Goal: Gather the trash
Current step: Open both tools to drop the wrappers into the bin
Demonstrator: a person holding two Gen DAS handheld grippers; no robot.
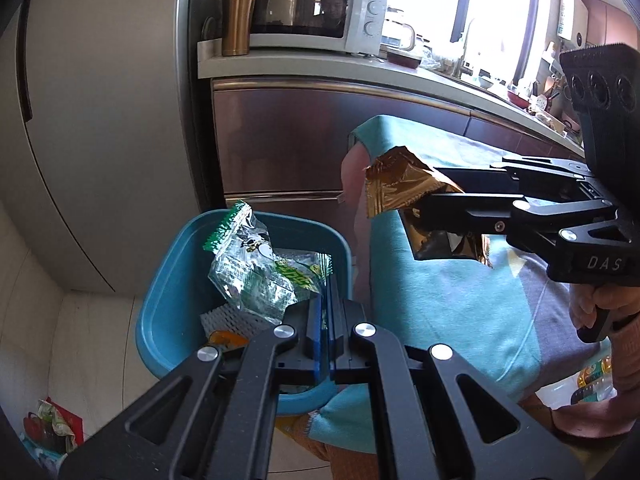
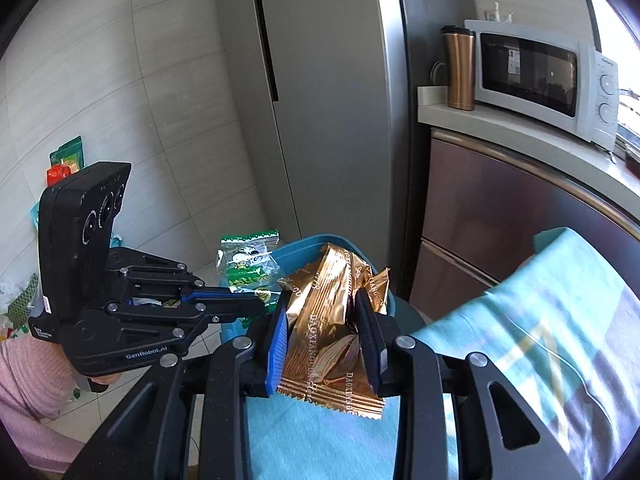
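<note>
Closest in the left wrist view, the left gripper (image 1: pixel 325 308) has its jaws pressed together on the edge of a clear wrapper (image 1: pixel 256 276) with green print, holding it over a blue bin (image 1: pixel 168 280). Inside the bin lie a white foam net (image 1: pixel 228 320) and something orange (image 1: pixel 226 338), partly hidden by the gripper; more clear green-printed packaging sits just behind the held piece. To the right, the right gripper (image 1: pixel 420 210) reaches in from the side, clamped on a gold wrapper (image 1: pixel 396 188) that hangs above a teal cloth (image 1: pixel 440 300), beside the bin and not over it. A white microwave (image 1: pixel 316 16) and a copper tumbler (image 1: pixel 238 16) stand on the counter behind. Bags lie on the floor at lower left (image 1: pixel 52 428).

From the right wrist view, the right gripper (image 2: pixel 324 336) stands partly open with the crumpled gold wrapper (image 2: pixel 328 320) squeezed between its pads, the wrapper's lower end hanging over the teal cloth (image 2: pixel 520 320). Just beyond it is the rim of the blue bin (image 2: pixel 304 242). The left gripper (image 2: pixel 264 304) comes in from the left, shut on the clear wrapper (image 2: pixel 248 260) at the bin's near edge. A pink sleeve (image 2: pixel 28 380) shows behind it.
</note>
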